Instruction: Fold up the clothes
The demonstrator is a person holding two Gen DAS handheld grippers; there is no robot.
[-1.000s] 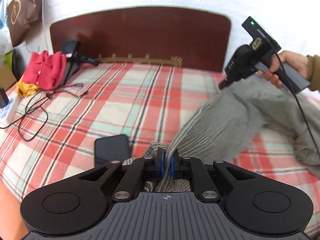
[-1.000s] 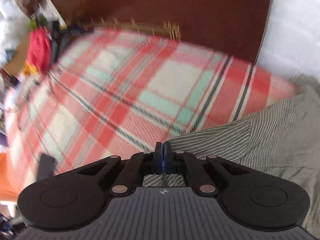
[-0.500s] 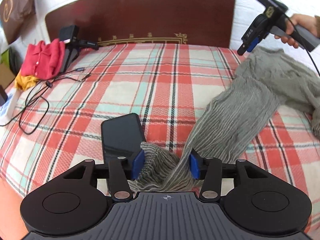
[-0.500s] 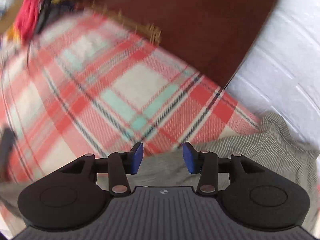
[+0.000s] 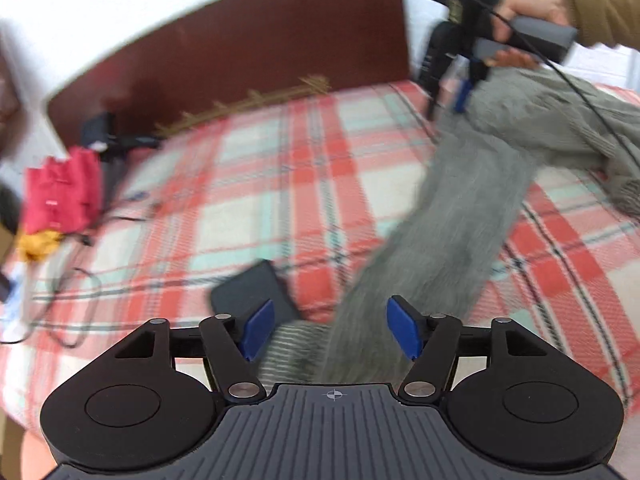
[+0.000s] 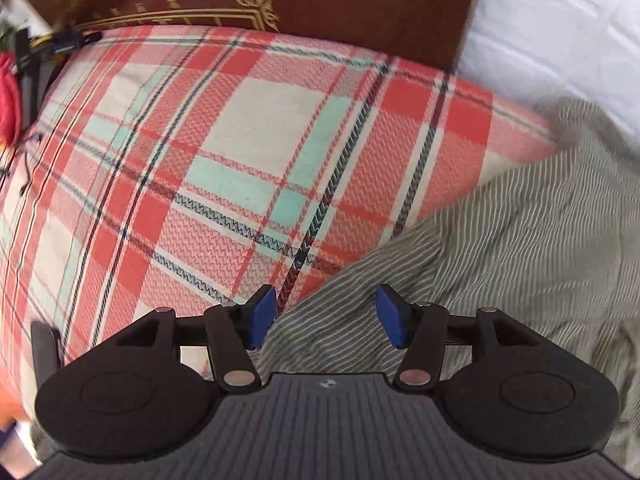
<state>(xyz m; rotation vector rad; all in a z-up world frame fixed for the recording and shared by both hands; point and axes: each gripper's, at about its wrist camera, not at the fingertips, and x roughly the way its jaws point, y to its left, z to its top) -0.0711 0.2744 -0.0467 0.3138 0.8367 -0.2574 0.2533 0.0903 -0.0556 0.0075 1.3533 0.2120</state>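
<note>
- The grey striped garment (image 5: 460,216) lies on the bed (image 5: 280,184), stretched in a long band from near the front edge up toward the far right corner by the headboard (image 5: 248,52).
- The left gripper (image 5: 328,330) hangs over the garment's near end; its jaws are opening, spread wide, with cloth lying loose between them and neither blue pad pressing on it.
- The right gripper (image 6: 326,316) points steeply down over the other end by the wall; its jaws are opening too, with striped fabric beneath them and no pinch.
- My reading is that both ends have been let go so the piece lies laid out for a fold; no clean fold shows yet.
- The cloth is a thin ribbed knit with fine pale stripes, soft and rumpled, bunching at the near end.
- The bed cover is a coarse woven plaid in red, cream and mint, likely grippy enough to hold the knit in place.
- A dark flat phone (image 5: 256,292) lies just beside the near end, close enough to catch a fold.
</note>
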